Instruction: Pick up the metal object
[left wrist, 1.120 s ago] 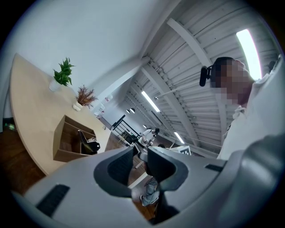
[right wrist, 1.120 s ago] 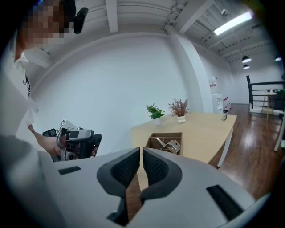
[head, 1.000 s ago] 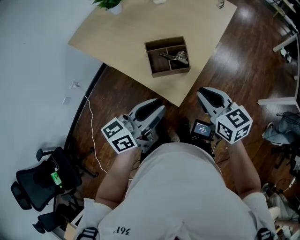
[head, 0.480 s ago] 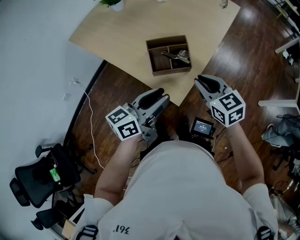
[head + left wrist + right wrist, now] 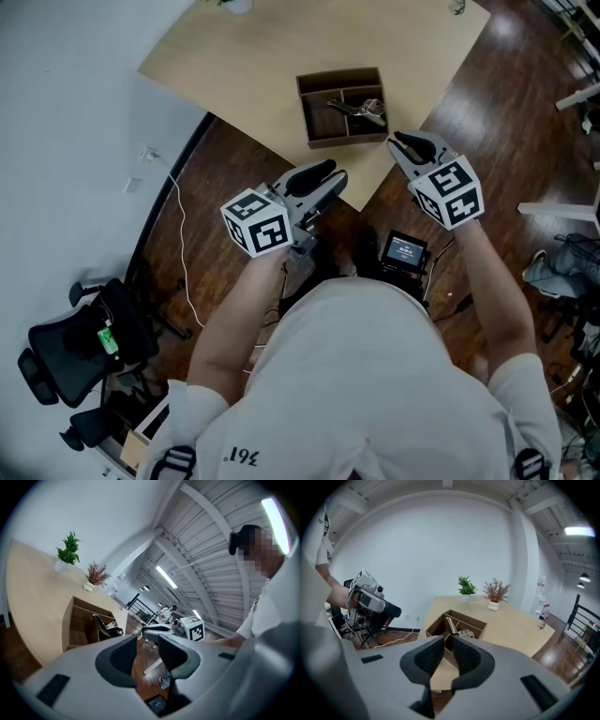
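Observation:
A shiny metal object lies in the right compartments of a brown wooden divided box on the light wooden table. In the right gripper view the metal object shows just beyond the jaws, inside the box. My right gripper hovers at the table's edge just right of the box, its jaws a narrow gap apart and empty. My left gripper is below the table's near corner, open wide with nothing between its jaws. From it the box lies ahead to the left.
Two small potted plants stand at the table's far side. A black office chair and a white cable are on the dark wooden floor at the left. A small screen device sits near the person's waist.
Both grippers have moved forward toward the table. The right one now reaches the table's edge beside the box, and the left one has come up near the table's corner.

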Demonstrator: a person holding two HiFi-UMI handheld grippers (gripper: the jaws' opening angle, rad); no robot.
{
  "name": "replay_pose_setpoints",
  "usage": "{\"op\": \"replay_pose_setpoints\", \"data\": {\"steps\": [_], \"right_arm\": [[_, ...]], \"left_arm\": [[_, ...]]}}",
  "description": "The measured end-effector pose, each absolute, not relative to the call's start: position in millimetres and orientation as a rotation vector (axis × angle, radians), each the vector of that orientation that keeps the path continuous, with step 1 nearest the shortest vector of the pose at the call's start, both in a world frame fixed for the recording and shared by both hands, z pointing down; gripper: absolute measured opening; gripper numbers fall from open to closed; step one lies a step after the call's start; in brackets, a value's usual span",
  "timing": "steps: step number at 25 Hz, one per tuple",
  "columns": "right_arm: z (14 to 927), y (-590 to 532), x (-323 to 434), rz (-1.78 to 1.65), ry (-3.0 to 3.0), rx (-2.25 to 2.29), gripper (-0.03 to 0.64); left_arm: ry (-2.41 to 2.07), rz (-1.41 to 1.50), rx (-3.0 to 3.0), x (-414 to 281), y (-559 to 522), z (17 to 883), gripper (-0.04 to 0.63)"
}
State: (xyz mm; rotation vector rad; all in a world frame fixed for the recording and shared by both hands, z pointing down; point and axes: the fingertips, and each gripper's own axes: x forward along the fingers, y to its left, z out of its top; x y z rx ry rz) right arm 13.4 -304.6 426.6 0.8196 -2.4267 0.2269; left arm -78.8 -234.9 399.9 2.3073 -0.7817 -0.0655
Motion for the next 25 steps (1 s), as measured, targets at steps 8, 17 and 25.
{"op": "replay_pose_setpoints", "data": {"steps": [8, 17, 25], "right_arm": [[442.5, -329.1, 4.1, 0.091, -2.353, 0.741, 0.04], [458.9, -348.9, -11.2, 0.002, -2.282, 0.644, 0.04], [476.1, -355.3, -20.0, -0.029, -2.229, 0.571, 0.04]], "left_arm": [[-0.799, -0.027, 2.272, -79.8, -253.3, 416.1, 0.12], [-0.797, -0.004, 2.26, -77.9, -271.6, 422.7, 0.12], [-0.792, 0.007, 2.245, -76.4, -277.5, 428.7, 0.12]]}}
